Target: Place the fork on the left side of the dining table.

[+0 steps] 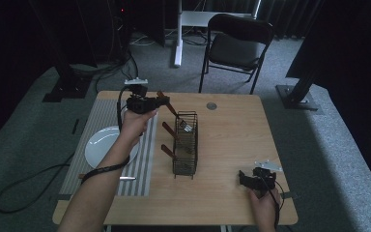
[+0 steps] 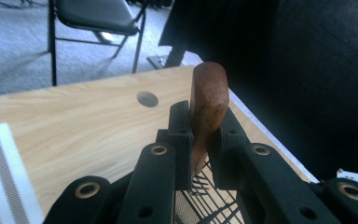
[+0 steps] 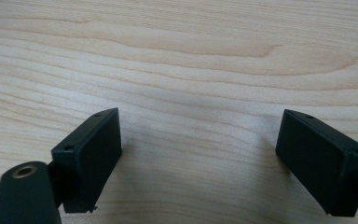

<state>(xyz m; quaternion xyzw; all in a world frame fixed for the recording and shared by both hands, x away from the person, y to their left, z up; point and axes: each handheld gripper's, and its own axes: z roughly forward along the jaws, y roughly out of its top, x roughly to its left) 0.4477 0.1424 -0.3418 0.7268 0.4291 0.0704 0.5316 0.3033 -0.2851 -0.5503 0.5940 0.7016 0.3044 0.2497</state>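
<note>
My left gripper is held over the far left part of the table, shut on the brown wooden handle of a fork. The fork slants down to the right, and its metal tines are at the top of a black wire basket. In the left gripper view the handle stands pinched between the two pads, with the basket's wire below. Two more wooden-handled utensils lean out of the basket's left side. My right gripper rests near the front right corner, open with bare table between its jaws.
A white plate lies on a grey striped placemat at the left, with a knife near the mat's front edge. A round hole marks the table's far side. A black chair stands behind the table.
</note>
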